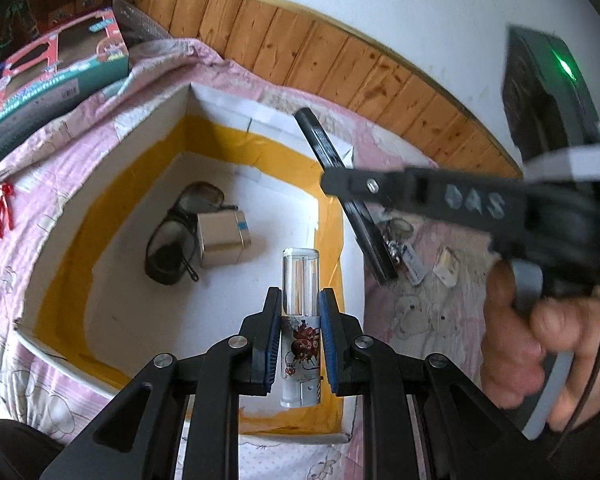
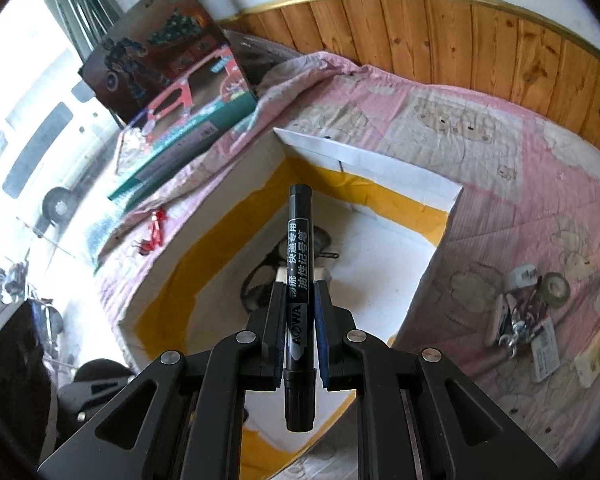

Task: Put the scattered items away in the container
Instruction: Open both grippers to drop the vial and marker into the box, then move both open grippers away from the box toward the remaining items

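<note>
Gripping a clear tube (image 1: 300,320) across its middle, the left claw (image 1: 300,340) hung over the near edge of the box (image 1: 112,148), pads pressed to both sides of the printed label. The tube's long axis ran straight forward along the fingers, its clear end pointing into the box. Below and ahead of it, on the white floor of the box, lay dark glasses (image 1: 176,236) touching a small carton (image 1: 223,238).

The right claw (image 2: 300,320) was closed narrowly on a black marker (image 2: 299,300), held near mid-length, its axis likewise in line with the fingers and its far end aimed down at the box (image 2: 380,168) interior. In the left view the marker (image 1: 340,192) slanted above the box's right wall, with the hand (image 1: 540,344) on the trigger to the right.

Both claws looked about equally near the opening, so I judged the drop to turn only on each item being over the floor inside the yellow-taped walls; the tube seemed already so, the marker closer to the right rim.

Out on the pink bed cover (image 2: 500,152), right of the box, keys (image 2: 520,328), a tape roll (image 2: 556,288) and small packets remained scattered. A red ribbon clip (image 2: 154,228) lay to the left.
</note>
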Available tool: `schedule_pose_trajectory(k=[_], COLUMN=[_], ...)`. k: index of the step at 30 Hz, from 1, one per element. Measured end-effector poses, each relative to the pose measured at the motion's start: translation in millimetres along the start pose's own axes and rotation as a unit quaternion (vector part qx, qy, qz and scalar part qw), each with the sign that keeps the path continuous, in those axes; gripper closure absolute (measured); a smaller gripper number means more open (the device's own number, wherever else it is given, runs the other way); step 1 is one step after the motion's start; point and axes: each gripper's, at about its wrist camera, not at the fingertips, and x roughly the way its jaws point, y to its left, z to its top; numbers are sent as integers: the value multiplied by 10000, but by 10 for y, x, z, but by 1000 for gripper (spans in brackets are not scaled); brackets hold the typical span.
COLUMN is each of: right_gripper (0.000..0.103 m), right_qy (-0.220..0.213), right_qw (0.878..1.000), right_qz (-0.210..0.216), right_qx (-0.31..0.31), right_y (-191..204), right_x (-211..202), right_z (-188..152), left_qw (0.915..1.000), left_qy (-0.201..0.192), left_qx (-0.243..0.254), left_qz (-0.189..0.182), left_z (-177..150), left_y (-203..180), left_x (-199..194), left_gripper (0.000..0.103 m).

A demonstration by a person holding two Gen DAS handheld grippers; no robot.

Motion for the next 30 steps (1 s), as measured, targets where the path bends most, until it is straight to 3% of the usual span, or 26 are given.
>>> schedule_pose_trajectory(k=[11, 15, 30], right_gripper=[87, 76, 76], right_qy=[259, 262, 354], right_qw=[9979, 9969, 9977], right_qz=[-551, -732, -460], right_qx=[-214, -114, -338], right_y=[-121, -226, 50], right_x=[380, 455, 340], right_z=[158, 176, 47], left_qw=[9994, 9988, 9986], left_qy=[321, 341, 275], left_qx=[-63, -313, -346], left_qz=[109, 185, 278], left_z=[-15, 20, -91], left_y=[63, 193, 298], left_x=[221, 225, 17], left_gripper=[83, 67, 67])
